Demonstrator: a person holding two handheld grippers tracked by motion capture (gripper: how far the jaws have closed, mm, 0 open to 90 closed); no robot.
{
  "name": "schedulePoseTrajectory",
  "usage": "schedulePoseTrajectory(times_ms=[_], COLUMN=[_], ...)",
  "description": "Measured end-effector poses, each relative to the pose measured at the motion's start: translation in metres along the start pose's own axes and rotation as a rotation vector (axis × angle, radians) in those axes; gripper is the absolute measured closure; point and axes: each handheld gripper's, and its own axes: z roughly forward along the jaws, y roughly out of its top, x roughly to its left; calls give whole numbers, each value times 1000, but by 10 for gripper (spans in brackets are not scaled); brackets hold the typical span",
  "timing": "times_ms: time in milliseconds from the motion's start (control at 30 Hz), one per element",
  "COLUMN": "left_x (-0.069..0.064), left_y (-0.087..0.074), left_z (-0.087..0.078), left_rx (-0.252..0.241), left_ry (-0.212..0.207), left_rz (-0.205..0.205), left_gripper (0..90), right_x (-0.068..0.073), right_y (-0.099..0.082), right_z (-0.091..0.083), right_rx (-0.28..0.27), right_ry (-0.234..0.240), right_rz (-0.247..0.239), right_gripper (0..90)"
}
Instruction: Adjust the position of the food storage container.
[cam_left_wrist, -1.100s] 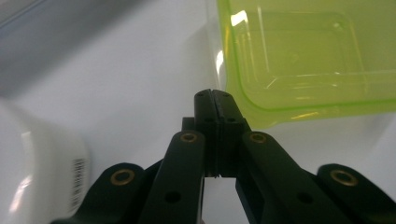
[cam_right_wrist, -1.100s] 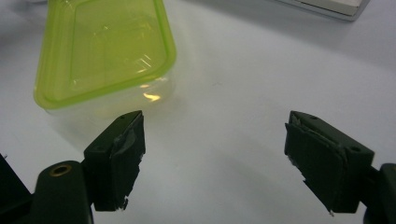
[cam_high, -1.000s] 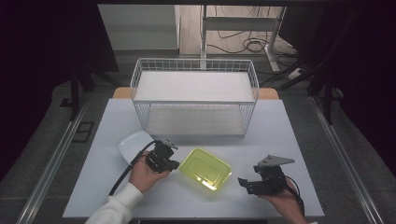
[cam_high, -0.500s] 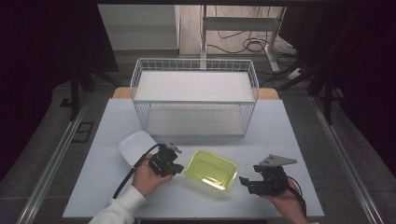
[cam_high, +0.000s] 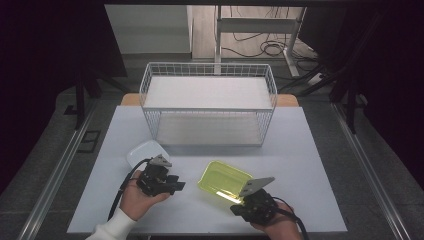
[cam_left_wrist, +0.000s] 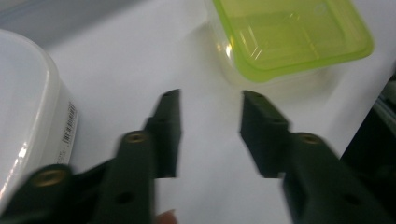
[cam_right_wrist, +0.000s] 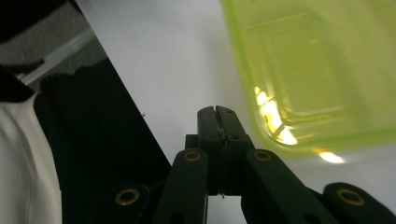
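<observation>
A yellow-green lidded container (cam_high: 225, 180) lies on the white table (cam_high: 310, 150) between my two grippers. My left gripper (cam_high: 176, 185) sits just left of it; its jaws have just been opening and stand apart with nothing between them. In the left gripper view, the left gripper (cam_left_wrist: 210, 100) faces the green container (cam_left_wrist: 289, 37) across a stretch of bare table. My right gripper (cam_high: 237, 207) rests at the container's near right corner; its jaws have just been closing and are shut on nothing. In the right gripper view, the right gripper (cam_right_wrist: 215, 112) lies beside the green container (cam_right_wrist: 317, 70).
A white lidded container (cam_high: 145, 151) sits close behind the left gripper, and appears at the left as the white container (cam_left_wrist: 28, 116) in the left gripper view. A white wire basket (cam_high: 209, 105) stands at the back of the table. The near table edge runs just below both hands.
The left gripper has drawn back to the left, off the green container's edge, and its jaws have parted. The right gripper has moved left toward the container's near corner and its jaws have shut.
</observation>
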Motion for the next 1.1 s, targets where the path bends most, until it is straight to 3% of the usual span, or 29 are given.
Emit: schedulePoseTrajectory(times_ms=[100, 167, 333, 367, 500, 700, 967, 1000, 1100], left_x=[-1, -1, 1, 1, -1, -3, -2, -3, -2], left_y=[0, 0, -1, -1, -1, 0, -2, -2, -2], left_z=[-4, -4, -5, -4, -2, 1, 4, 4, 7], left_rx=[-29, -38, -46, -45, -49, -30, -16, -15, -12], left_ry=[-2, -1, -1, -4, -28, -26, -25, -23, -18], left_rz=[-7, -15, -26, -33, -50, -38, -43, -41, -46], left_gripper=[377, 338, 300, 298, 290, 275, 267, 265, 260], right_x=[4, 4, -3, -8, -14, -33, -35, -33, -39], right_y=[6, 6, 2, 0, -2, -8, -10, -10, -6], right_z=[16, 22, 28, 26, 21, 12, 7, 1, -23], right_rx=[43, 61, 91, 96, 92, 63, 41, 29, -41], right_ry=[1, 3, -21, -56, -93, -150, -138, -131, -172], right_rz=[-24, -27, -21, -15, -4, 34, 43, 46, 65], right_gripper=[892, 892, 892, 892, 892, 892, 892, 892, 891])
